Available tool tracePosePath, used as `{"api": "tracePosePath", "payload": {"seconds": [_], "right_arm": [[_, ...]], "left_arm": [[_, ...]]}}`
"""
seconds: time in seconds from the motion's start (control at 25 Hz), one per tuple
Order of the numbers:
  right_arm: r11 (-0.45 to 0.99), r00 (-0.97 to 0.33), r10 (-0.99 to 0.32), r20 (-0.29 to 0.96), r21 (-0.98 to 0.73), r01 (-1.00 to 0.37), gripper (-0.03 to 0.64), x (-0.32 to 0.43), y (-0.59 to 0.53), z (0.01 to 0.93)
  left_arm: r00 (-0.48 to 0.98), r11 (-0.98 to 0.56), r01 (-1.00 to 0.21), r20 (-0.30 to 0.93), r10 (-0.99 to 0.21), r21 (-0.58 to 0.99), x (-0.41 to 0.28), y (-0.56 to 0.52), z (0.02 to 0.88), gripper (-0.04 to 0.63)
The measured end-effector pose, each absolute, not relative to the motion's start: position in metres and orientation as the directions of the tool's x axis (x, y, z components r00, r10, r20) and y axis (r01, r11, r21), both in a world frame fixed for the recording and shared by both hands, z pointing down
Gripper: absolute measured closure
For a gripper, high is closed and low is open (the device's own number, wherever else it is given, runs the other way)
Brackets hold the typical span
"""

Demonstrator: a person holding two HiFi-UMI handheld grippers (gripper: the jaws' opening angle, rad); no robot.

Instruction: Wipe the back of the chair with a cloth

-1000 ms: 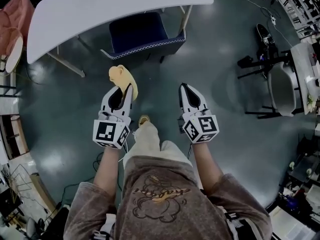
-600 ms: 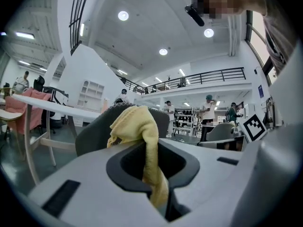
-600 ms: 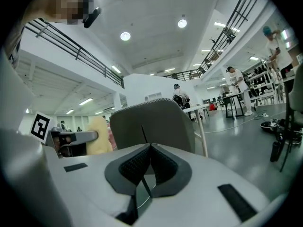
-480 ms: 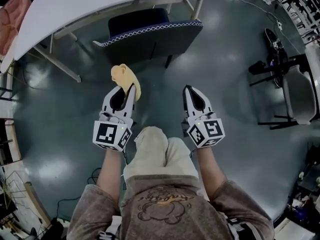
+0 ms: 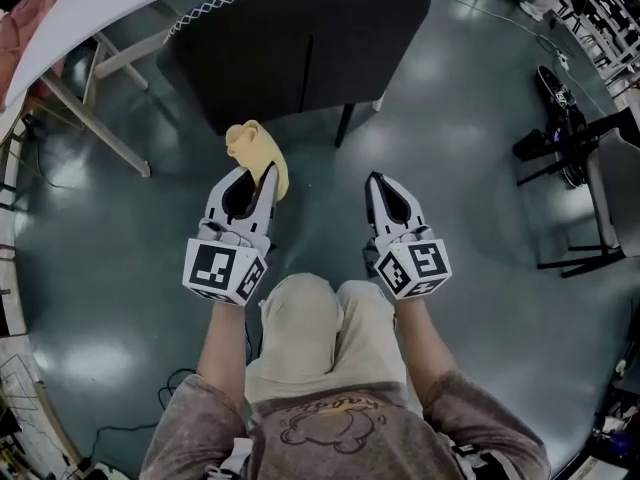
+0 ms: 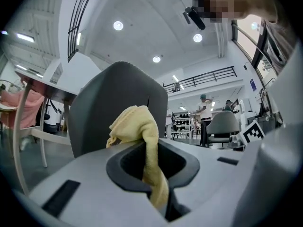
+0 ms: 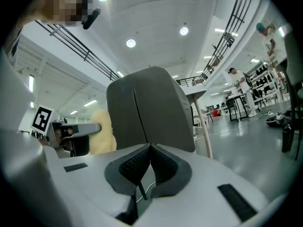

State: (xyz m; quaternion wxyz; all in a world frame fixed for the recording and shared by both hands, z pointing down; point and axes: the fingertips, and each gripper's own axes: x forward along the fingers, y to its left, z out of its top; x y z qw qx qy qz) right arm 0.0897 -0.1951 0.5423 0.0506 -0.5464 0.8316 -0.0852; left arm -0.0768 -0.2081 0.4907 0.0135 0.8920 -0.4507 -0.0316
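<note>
Glossy grey floor [image 5: 470, 208] lies open around both grippers, with clear room to the right gripper's right as far as a black stand [image 5: 570, 138], well apart. Left gripper [image 5: 256, 172] is pinched on a yellow cloth [image 5: 256, 148], which bunches up past its tips. Chair [image 5: 300, 48] stands just ahead of both grippers, its dark back broad and upright, white stitching along the top edge. Cloth sits near the back's lower edge; whether they touch, I cannot tell. Right gripper [image 5: 379, 181] has its jaws pressed together on nothing. Table [image 5: 70, 13] edge runs beyond the chair, ahead and left.
</note>
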Motion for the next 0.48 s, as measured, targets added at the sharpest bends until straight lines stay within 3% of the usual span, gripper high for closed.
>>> {"api": "tracePosePath", "payload": {"seconds": [0.48], "right_arm": [[0.451,-0.452,-0.891,-0.036,-0.193,-0.872,0.592,0.089,-0.162,0.566]], "left_arm": [[0.566,-0.568,-0.823,-0.070,-0.821,0.012,-0.074,-0.176,0.499,0.543]]}}
